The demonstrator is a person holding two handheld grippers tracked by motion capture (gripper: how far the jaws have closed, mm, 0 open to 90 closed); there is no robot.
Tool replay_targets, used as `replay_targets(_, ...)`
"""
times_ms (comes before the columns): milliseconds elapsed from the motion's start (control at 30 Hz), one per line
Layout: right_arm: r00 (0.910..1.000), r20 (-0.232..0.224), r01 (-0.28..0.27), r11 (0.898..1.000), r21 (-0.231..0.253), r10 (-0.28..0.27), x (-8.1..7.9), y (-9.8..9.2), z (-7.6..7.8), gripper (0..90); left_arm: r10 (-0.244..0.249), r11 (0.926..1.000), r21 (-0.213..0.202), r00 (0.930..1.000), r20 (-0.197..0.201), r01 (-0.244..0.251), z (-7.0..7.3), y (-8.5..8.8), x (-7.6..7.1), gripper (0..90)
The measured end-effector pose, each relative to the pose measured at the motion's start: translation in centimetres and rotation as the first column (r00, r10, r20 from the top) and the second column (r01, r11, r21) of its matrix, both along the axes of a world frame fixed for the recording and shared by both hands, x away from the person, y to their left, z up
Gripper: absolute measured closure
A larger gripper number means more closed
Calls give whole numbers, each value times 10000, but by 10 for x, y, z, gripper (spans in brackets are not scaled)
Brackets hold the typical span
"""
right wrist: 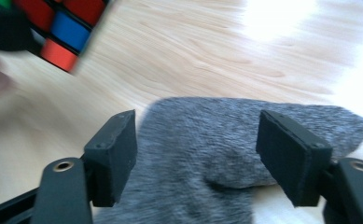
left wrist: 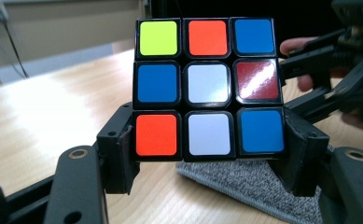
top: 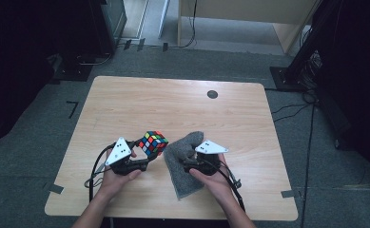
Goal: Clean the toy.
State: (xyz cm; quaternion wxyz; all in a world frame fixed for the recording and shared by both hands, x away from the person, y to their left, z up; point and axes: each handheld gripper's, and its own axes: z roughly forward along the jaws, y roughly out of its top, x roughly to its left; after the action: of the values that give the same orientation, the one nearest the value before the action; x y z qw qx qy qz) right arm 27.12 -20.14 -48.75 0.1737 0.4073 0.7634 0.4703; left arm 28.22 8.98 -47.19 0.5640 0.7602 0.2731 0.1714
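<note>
Left gripper (left wrist: 207,163) fingers clamp the cube (left wrist: 207,88) off the worktop (top: 125,109); right gripper (right wrist: 195,158) gapes, empty, over the grey cloth (right wrist: 207,140). Judgement: hold the cube steady, bunch cloth before wiping.

My light wooden tabletop (top: 173,104) with rounded corners carries a grey, fuzzy cloth (top: 185,164), rumpled, lying near the front edge, just right of the middle. A small dark round disc (top: 212,94) sits near the far edge, right of centre.
</note>
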Motion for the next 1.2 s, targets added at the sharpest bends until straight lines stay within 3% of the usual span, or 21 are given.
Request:
replay_targets(133,9989,-284,-393,9976,-579,377,4,2,-12,385,93,9999,87,9994,-326,-90,0,0,2,343)
replay_targets(233,9984,-537,-261,9926,-1189,198,4,2,-17,517,150,9998,153,9991,-399,-144,1,0,1,342)
replay_targets(333,9986,-532,-8,9953,-971,-44,3,-1,-19,632,124,9997,228,9992,-393,-115,1,0,1,342)
replay_targets(400,9987,-494,29,9942,-1075,-83,2,0,-21,654,113,9996,260,9993,-369,-103,1,0,1,342)
replay_targets(467,9987,-481,-220,9957,-896,178,1,1,-21,622,108,9996,246,9991,-398,-99,1,1,1,342)
replay_targets(533,9989,-233,-426,9972,-616,412,0,1,-18,521,98,9997,246,9991,-417,-88,1,2,2,342)
replay_targets(667,9969,658,-428,9990,-148,437,0,-7,-3,395,31,9996,267,9989,-471,-19,1,3,2,342)
replay_targets(767,9967,526,-619,9980,123,611,7,-11,0,290,-70,9996,286,9987,-514,85,1,1,2,342)
replay_targets(833,9951,434,-900,9958,147,893,13,-7,-5,270,-164,9992,356,9986,-512,182,1,-1,1,341)
replay_targets(933,9930,217,-1154,9926,-367,1162,18,5,-17,235,-283,9986,430,9981,-541,306,1,-3,0,341)
replay_targets(1033,9886,-317,-1508,9702,-1896,1475,19,14,-33,250,-401,9980,469,9978,-537,426,0,-5,-1,341)
replay_targets(1100,9900,-228,-1412,9681,-2068,1395,17,14,-32,261,-539,9964,624,9976,-439,566,-1,-7,-3,342)
replay_targets(1200,9922,-841,-1070,9742,-1987,919,19,10,-34,307,-697,9950,692,9968,-381,722,-1,-11,-4,342)
